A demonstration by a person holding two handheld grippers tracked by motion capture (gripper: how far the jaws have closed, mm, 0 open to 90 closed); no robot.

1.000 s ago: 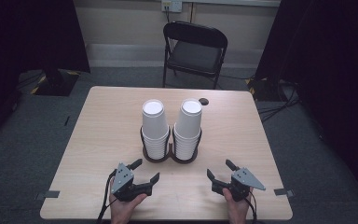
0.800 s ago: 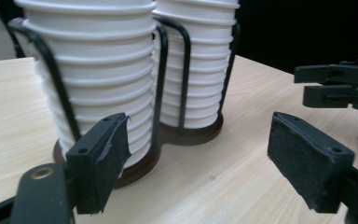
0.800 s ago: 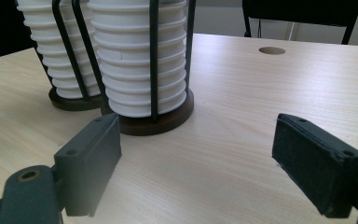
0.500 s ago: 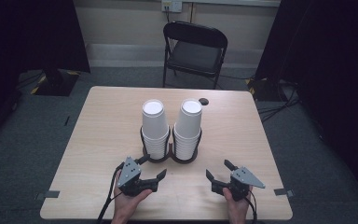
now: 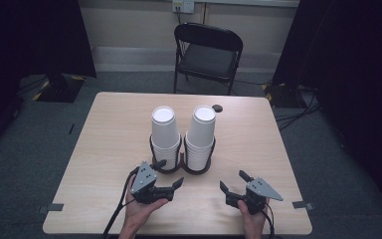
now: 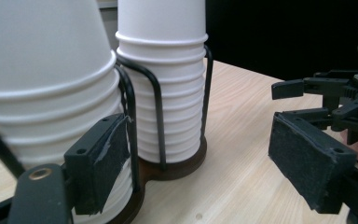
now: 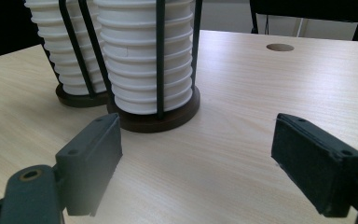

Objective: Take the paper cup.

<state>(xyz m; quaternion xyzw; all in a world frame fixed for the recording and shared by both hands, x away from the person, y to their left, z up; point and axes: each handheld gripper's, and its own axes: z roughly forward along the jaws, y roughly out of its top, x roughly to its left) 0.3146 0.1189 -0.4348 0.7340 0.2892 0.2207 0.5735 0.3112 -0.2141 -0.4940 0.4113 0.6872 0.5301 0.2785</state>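
On the bench (image 5: 104, 129), 2 cup stacks stand side by side in a wire holder (image 5: 181, 167): the left stack (image 5: 165, 134) and the right stack (image 5: 200, 134). The left tongs (image 5: 168, 175) sit just before the left stack; the right tongs (image 5: 233, 181) lie before and to the right of the holder. A chair (image 5: 208, 55) stands behind the bench.

Two stacks of white paper cups (image 5: 165, 132) stood upside down, side by side, in a black wire holder (image 5: 181, 167) on a dark double base, mid-table, slightly toward the near edge.
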